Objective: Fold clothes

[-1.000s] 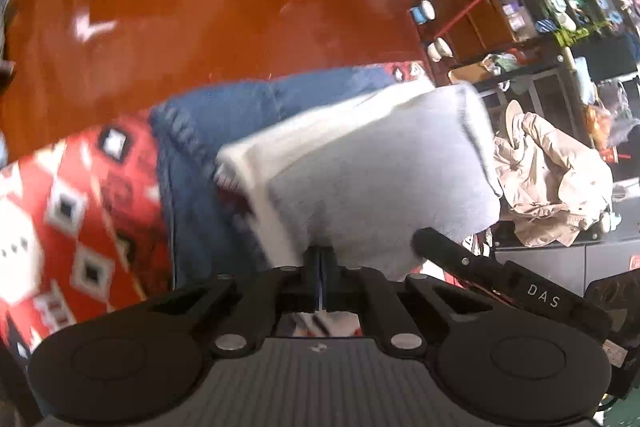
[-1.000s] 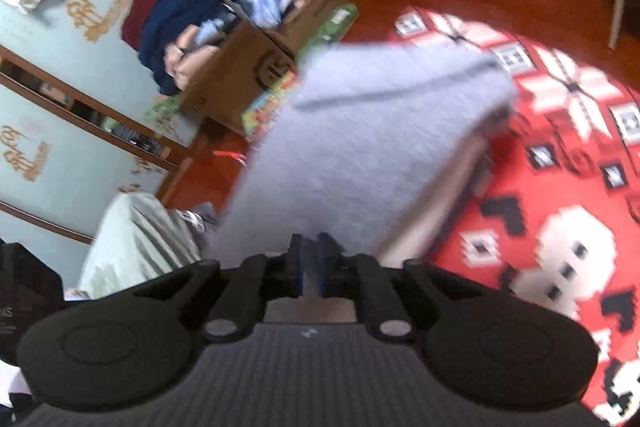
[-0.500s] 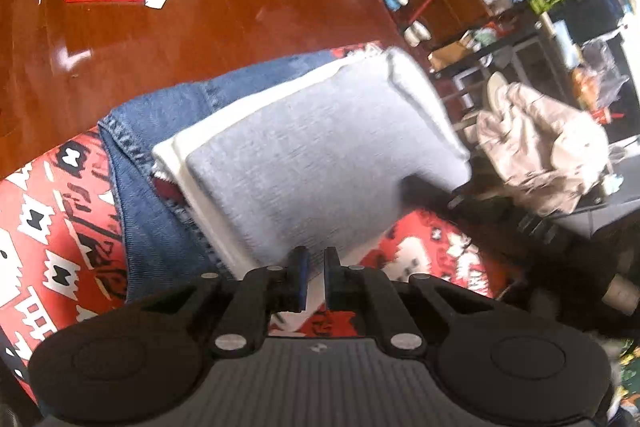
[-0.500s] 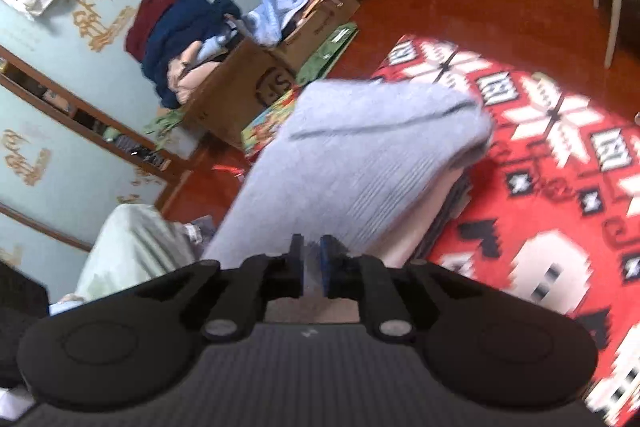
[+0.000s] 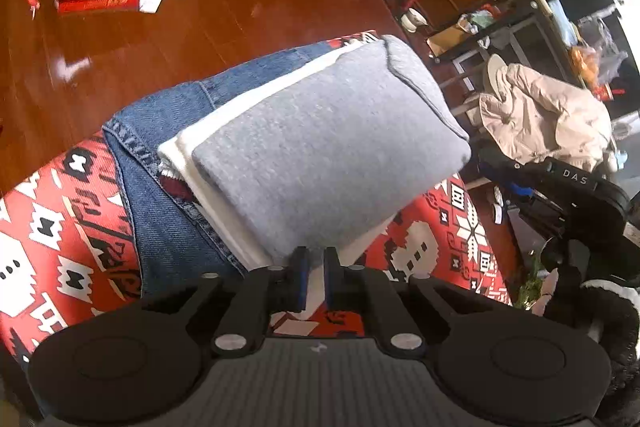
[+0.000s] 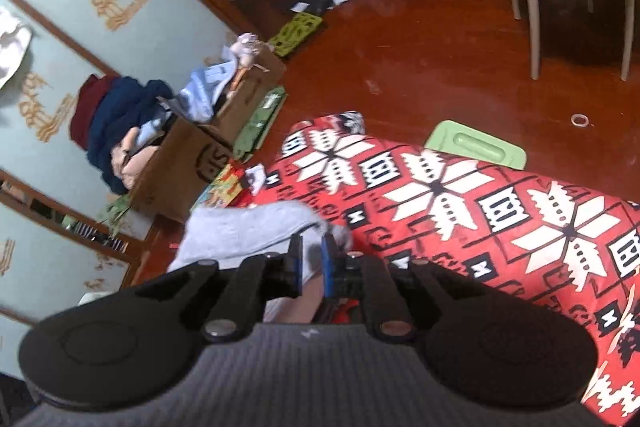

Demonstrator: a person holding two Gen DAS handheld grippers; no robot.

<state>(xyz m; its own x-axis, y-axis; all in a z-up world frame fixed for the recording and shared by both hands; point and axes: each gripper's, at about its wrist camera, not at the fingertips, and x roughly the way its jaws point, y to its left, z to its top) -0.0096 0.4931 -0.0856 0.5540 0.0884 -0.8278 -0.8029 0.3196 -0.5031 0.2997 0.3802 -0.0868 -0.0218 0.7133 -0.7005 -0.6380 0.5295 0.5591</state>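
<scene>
- Folded grey sweatshirt (image 5: 332,151) sits atop the white garment (image 5: 188,155) and jeans (image 5: 168,227) on the red patterned blanket (image 5: 60,235), stacked so it looks finished.
- Left gripper (image 5: 314,273): jaws opening, narrow gap, nothing pinched.
- Right gripper (image 6: 310,261): jaws opening too, grey fabric loose behind them.

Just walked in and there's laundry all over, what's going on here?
A person with a gripper in each hand is folding clothes on a red patterned blanket. A folded grey sweatshirt tops a stack over a white garment and jeans. Both the left gripper and right gripper are opening at its edge.
</scene>
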